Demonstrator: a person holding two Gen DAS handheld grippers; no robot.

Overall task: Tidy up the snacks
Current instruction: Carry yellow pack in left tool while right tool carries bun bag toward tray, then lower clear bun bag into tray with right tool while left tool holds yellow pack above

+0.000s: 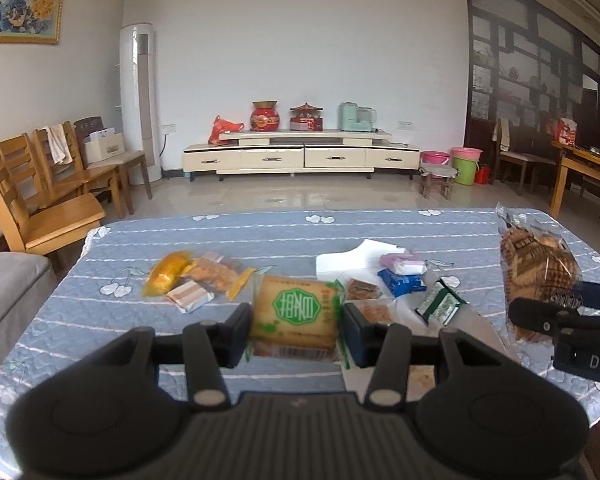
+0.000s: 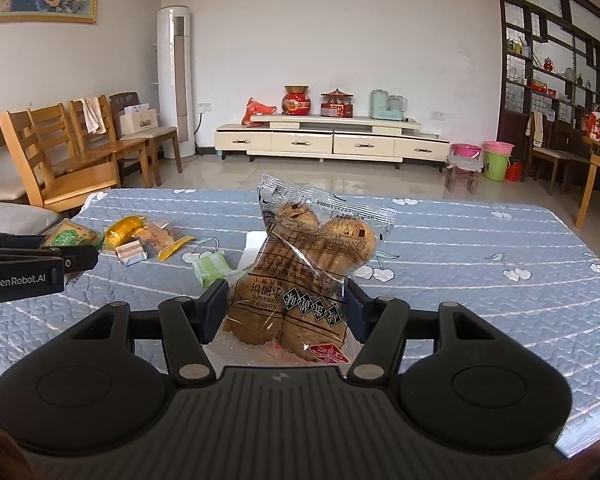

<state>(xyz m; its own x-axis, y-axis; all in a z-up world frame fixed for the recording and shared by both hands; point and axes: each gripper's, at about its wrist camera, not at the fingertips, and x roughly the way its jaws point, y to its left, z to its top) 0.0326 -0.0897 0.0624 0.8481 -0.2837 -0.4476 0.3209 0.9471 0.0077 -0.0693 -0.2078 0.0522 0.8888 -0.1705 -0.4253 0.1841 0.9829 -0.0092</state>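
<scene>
My left gripper point(image 1: 296, 328) is shut on a square cracker packet with a green label point(image 1: 294, 314), held just above the table; it also shows in the right wrist view point(image 2: 70, 237). My right gripper point(image 2: 286, 308) is shut on a clear bag of round brown biscuits point(image 2: 308, 264), held upright above the table; the bag shows at the right in the left wrist view point(image 1: 536, 276). A group of yellow and tan snack packets point(image 1: 196, 276) lies left of centre. Blue point(image 1: 402, 282), pink point(image 1: 404, 262) and green point(image 1: 440, 304) packets lie to the right.
The table has a blue quilted cloth point(image 2: 480, 248). A white paper sheet point(image 1: 352, 258) lies under the right-hand packets. A light green packet point(image 2: 210, 268) lies near my right gripper. Wooden chairs point(image 1: 40, 200) stand at the table's left.
</scene>
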